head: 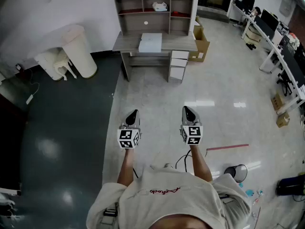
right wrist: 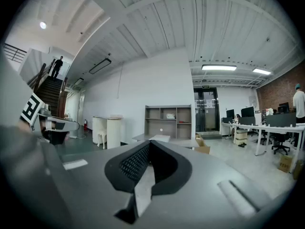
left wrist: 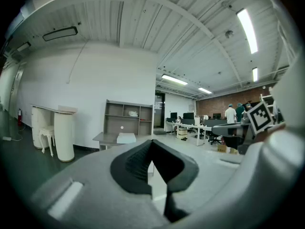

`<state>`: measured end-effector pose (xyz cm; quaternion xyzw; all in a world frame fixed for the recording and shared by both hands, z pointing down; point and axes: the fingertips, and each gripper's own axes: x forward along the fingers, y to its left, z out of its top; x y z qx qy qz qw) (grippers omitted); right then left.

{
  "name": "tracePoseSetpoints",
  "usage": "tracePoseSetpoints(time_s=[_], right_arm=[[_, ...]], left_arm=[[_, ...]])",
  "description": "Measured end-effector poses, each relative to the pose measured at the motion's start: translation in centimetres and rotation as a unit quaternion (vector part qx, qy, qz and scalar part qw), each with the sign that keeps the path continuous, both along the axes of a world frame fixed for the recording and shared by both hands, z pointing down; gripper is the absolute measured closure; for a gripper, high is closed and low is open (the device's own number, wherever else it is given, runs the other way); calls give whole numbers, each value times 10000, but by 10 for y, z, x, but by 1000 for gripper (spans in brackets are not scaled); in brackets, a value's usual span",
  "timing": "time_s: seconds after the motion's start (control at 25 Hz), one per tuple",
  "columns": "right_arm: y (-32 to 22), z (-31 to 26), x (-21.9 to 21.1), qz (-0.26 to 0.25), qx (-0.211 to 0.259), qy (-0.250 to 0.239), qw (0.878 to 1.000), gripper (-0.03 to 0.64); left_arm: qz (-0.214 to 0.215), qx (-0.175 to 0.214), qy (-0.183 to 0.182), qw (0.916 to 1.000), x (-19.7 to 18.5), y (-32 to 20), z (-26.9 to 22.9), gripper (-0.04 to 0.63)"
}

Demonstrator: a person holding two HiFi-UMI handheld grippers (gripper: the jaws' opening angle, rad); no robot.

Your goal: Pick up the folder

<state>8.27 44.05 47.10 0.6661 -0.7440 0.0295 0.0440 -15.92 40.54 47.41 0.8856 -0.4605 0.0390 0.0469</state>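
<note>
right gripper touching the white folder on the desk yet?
Apart. Head view: the right gripper is shut and empty, with open floor between it and the folder on the desk.

The left hand-held gripper (head: 133, 113) and the right hand-held gripper (head: 187, 110) are grey with black pads, and each bears a cube (head: 128, 138) patterned in black-and-white squares. Far ahead of them a white folder (head: 150, 42) lies on a grey desk (head: 127, 45). The floor (head: 157, 92) beneath them is pale and glossy, but dark grey-green to the left. A red stripe (head: 227, 147) lies to the right.
</note>
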Motion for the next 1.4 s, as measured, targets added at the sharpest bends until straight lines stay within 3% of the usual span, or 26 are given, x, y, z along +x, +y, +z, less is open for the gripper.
tracePoseSetpoints(time_s=[0.56,1.4], right_arm=[[4,4,20,-209,-15,-28,9998,611],[-2,16,58,-478,-23,-144,9987,611]], left_arm=[[-56,28,147,9999,29,11,-7,596],[-127,1,69,9999,83,9,2,597]])
